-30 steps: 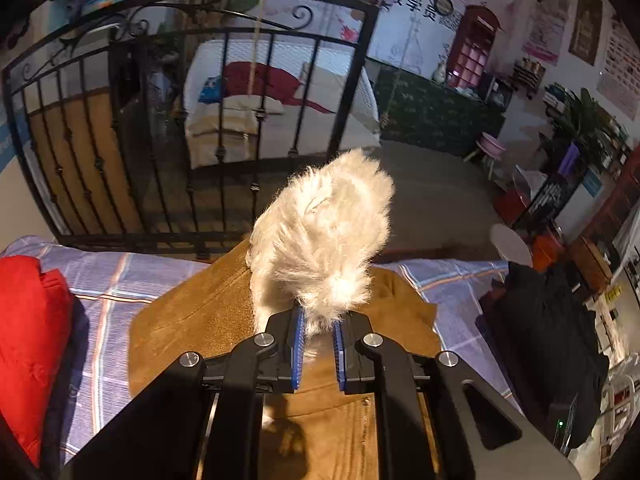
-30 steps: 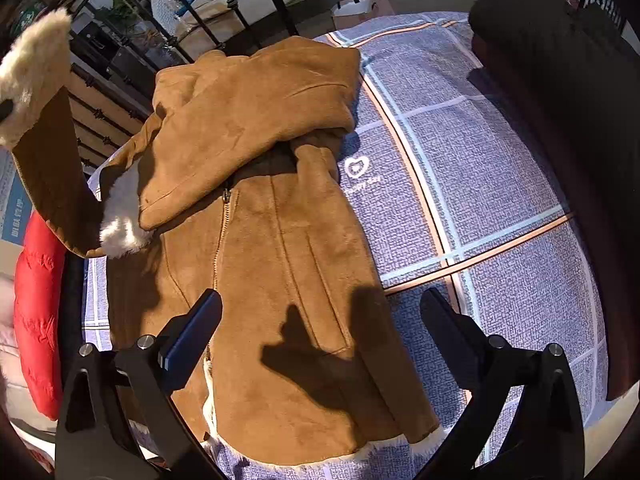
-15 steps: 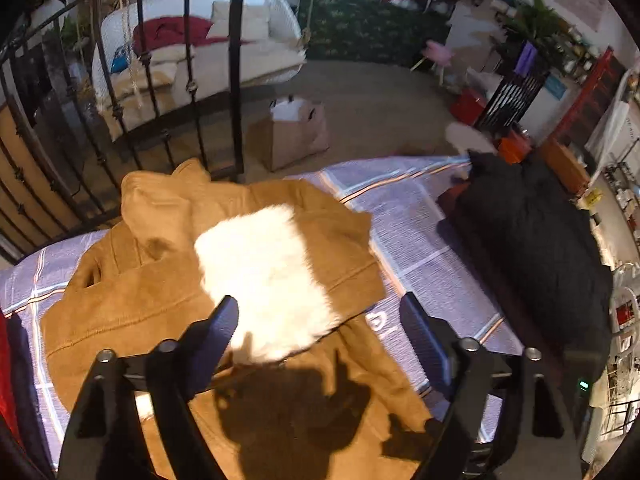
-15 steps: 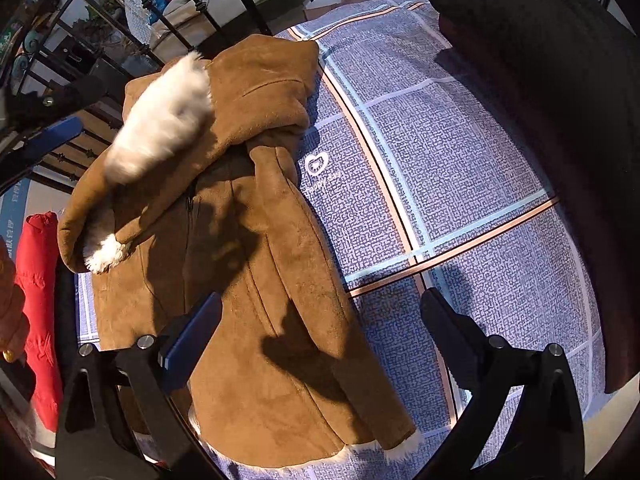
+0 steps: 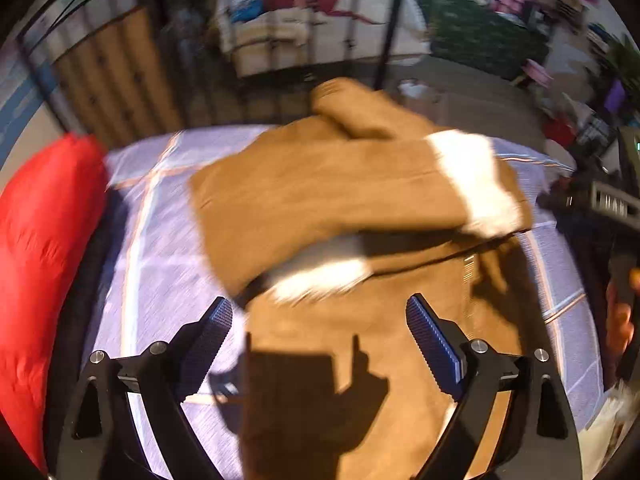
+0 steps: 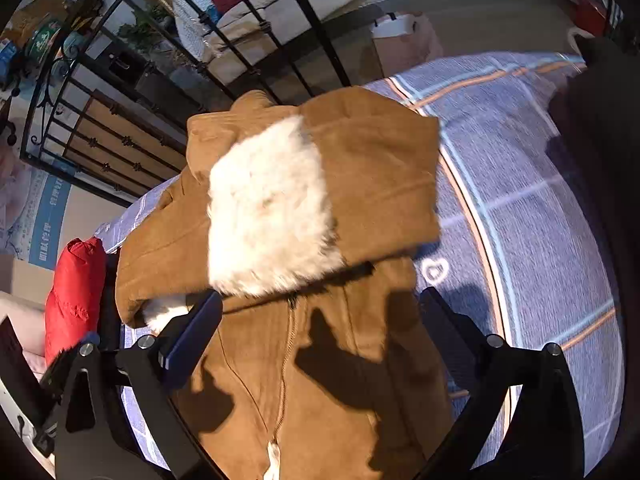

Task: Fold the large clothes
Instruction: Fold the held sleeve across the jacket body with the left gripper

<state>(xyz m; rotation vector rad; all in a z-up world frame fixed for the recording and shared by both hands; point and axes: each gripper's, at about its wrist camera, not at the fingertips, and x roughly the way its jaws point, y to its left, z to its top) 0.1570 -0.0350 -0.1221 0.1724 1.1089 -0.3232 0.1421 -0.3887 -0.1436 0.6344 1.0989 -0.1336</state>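
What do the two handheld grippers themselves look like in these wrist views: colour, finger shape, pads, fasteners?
Both are matte black frames with two angled fingers. The left gripper carries blue ribbed pads on its fingers, with round silver bolt heads at the linkage joints. The right gripper has the same build, its pads looking dark blue in shadow. No cables or printed markings show.

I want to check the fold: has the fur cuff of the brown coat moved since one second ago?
Yes. The fur cuff, then high by the iron railing at the far left, now lies on the coat, nearer the heart logo.
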